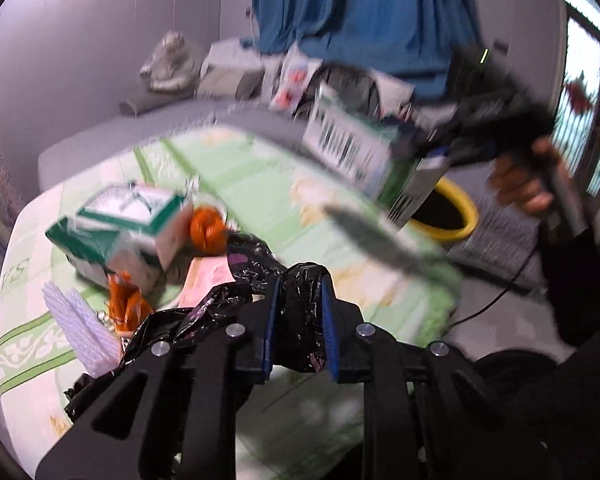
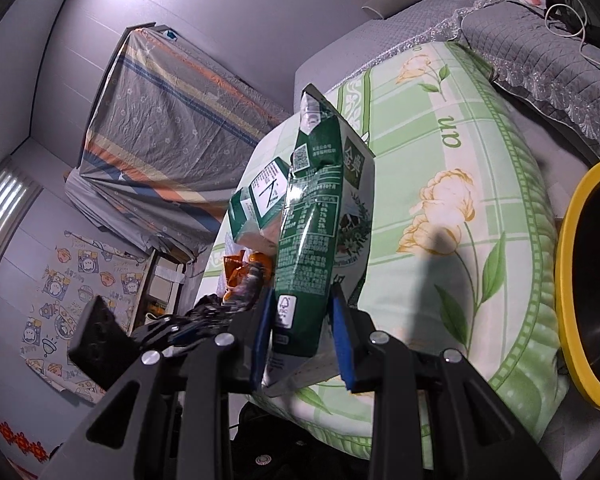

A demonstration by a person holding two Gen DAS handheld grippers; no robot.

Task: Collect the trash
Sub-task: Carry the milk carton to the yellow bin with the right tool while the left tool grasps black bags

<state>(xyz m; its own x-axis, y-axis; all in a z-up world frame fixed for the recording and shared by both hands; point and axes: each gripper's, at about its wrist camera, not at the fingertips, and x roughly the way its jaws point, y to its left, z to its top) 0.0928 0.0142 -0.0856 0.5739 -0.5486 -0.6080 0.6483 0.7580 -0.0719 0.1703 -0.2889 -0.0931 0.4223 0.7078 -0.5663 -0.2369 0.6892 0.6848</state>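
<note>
Presently, step in hand: carrying one piece of trash, judged to be bound for the bin.
Right gripper (image 2: 302, 342): jaws pinching the green milk carton (image 2: 320, 232) near its base; carton upright between the blue pads, clear of the bed.
Left gripper (image 1: 298, 322): jaws pinching a fold of the black plastic bag (image 1: 236, 280), which lies on the floral bedsheet (image 1: 260, 184).
Yellow-rimmed bin (image 2: 572, 280): at 3 o'clock in the right wrist view, beside the bed, mouth open.
Remaining trash: second green carton (image 1: 128, 220) and orange wrappers (image 1: 208, 230) at 9 o'clock in the left wrist view.
Next move, judged: swing carton over the bin mouth, then spread the jaws.
Note: left wrist view motion-blurred.
</note>
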